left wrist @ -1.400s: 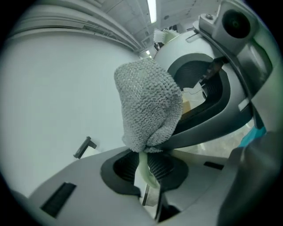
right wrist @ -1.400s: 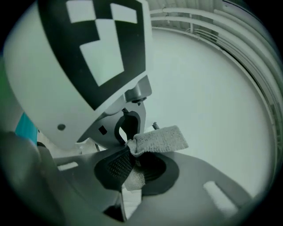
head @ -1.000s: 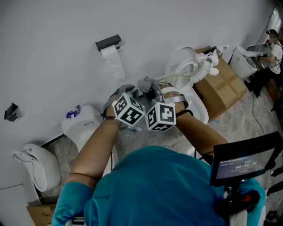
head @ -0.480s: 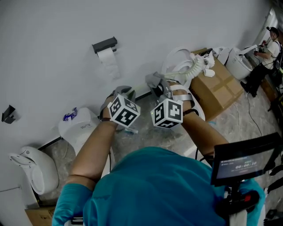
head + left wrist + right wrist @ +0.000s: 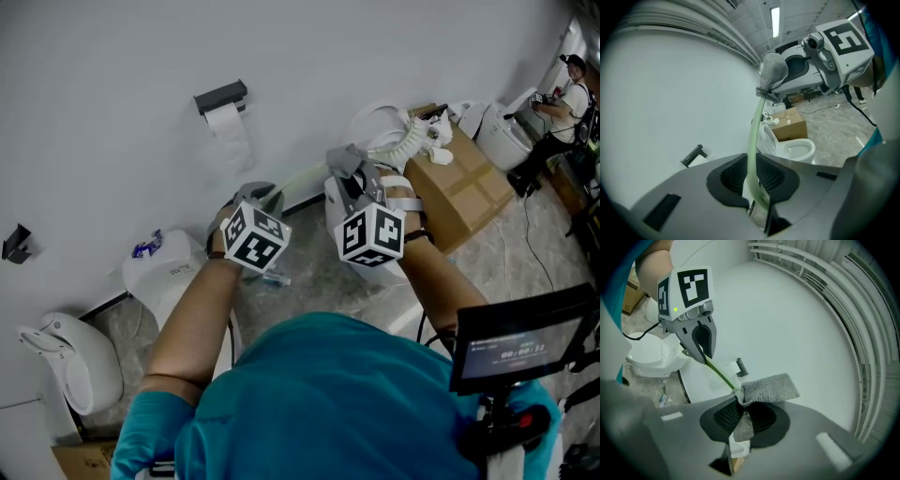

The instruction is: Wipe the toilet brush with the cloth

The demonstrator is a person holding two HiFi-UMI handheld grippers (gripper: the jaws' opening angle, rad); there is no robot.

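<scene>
Between the black ribbed pads [image 5: 733,177] of the left tool [image 5: 755,187], found the toilet brush [image 5: 752,150] pinched by its thin handle [image 5: 719,374], raised in the air before the white wall [image 5: 670,93]. Farther along, saw the right tool [image 5: 744,423] closed on the cloth [image 5: 768,387], folded round that same handle. Could not make out the bristle end in any view.

Judged the near grip the weak point: held a smooth, slender rod at one narrow spot, so could let it slide or swivel under a hard pull from the cloth. Noted a bow in the handle; might flex more, or spring back and flick dirt, if dragged too firmly. Feared losing the cloth from the far pads, nipped by one fold only, or bunching it and skipping parts of the rod.

Read the handle as pale green, translucent, glossy plastic, round and springy. Read the cloth as grey, nubbly terry or microfibre, soft and limp. Beyond, made out a white glazed toilet [image 5: 799,151] and a brown cardboard box [image 5: 790,129] on a mottled, stone-look floor [image 5: 834,126].
</scene>
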